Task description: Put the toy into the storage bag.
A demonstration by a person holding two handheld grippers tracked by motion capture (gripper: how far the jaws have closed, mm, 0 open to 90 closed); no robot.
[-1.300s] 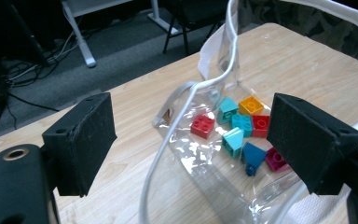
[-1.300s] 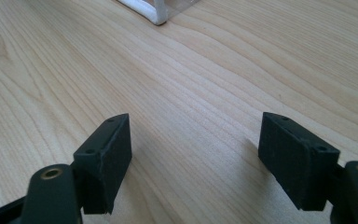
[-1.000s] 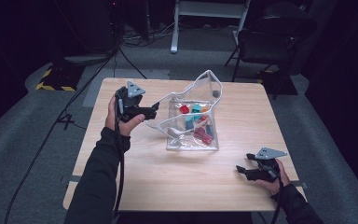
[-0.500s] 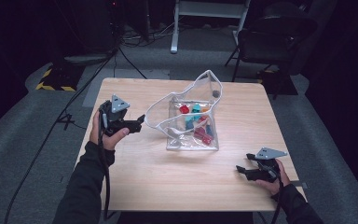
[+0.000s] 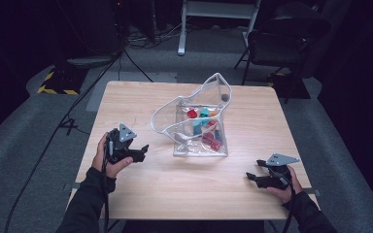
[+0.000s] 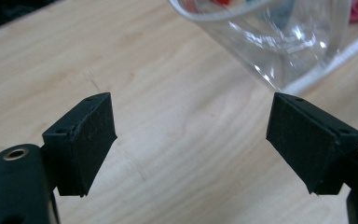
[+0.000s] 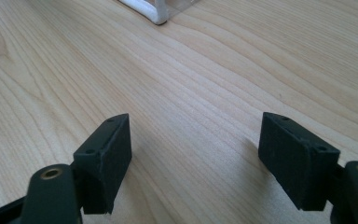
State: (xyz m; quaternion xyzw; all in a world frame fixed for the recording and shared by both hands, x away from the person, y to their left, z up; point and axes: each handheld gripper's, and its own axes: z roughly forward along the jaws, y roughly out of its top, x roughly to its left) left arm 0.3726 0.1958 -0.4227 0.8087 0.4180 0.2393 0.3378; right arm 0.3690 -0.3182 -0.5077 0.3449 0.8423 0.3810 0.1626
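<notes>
**A:** High view first: we see the left gripper [image 5: 137, 153] low over the table [image 5: 141, 104], its jaws spread apart with nothing between them, pointing toward the clear pouch [image 5: 194, 121].

**B:** Agreed. In the left gripper view we look along those jaws, the left gripper [image 6: 191, 140] released and bare wood in the gap. The clear pouch [image 6: 279, 42] lies just beyond the far jaw, near it but not touching as far as we can tell.

**A:** And the right gripper [image 5: 256, 177]?

**B:** We find it resting on the table well apart from the pouch, toward the near right corner. In the right gripper view its jaws are equally wide, the right gripper [image 7: 196, 154] holding nothing, and the pouch's white-edged corner [image 7: 156, 14] shows far ahead of it.

**A:** So where does the pouch sit?

**B:** Around the middle of the table, its mouth gaping open toward the left gripper. Inside we make out small coloured blocks [image 5: 205, 128], red and teal, gathered at the end away from the mouth.

**A:** Beyond the table, past the pouch, we see a dark chair [image 5: 281, 43] on the grey floor.
</notes>
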